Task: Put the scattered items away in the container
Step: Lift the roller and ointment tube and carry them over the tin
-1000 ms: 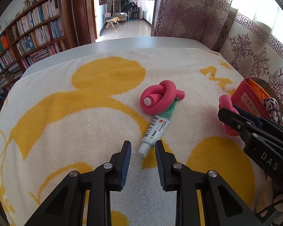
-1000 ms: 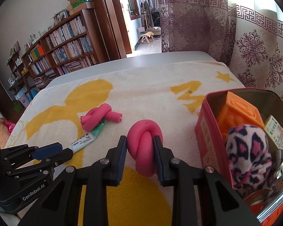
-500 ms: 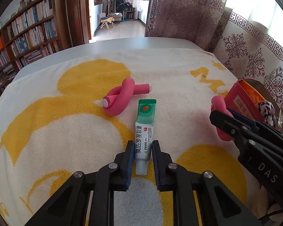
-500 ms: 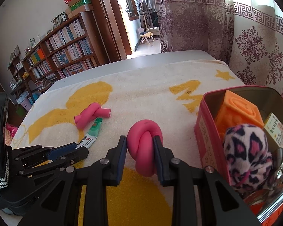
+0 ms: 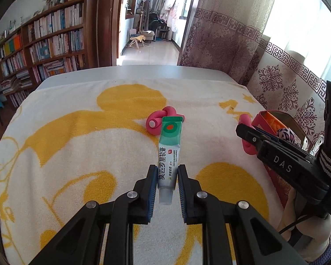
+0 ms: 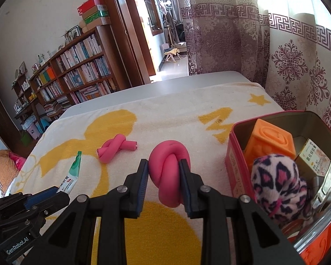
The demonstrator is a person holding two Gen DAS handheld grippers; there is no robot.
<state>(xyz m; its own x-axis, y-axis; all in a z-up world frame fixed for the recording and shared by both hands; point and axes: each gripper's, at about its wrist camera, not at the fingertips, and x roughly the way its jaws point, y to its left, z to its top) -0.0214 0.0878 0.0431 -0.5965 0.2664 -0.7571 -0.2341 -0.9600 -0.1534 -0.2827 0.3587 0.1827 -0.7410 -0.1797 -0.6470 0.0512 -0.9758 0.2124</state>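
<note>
My left gripper is shut on a green-and-white ointment tube, lifted off the towel with its cap end toward me; the same tube shows at the left of the right wrist view. Behind it a pink knotted foam roller lies on the towel, seen too as the roller in the right wrist view. My right gripper is shut on a second pink knotted roller, held just left of the red tin. The tin holds an orange block, a leopard-print scrunchie and a small carton.
A cream towel with yellow shapes covers the grey table. Patterned curtains hang close on the right behind the tin. A bookshelf and a doorway lie beyond the far edge.
My left gripper closed on the tube and raised it off the towel, swinging it straight. The right gripper kept its hold on the pink roller and stayed almost still.
</note>
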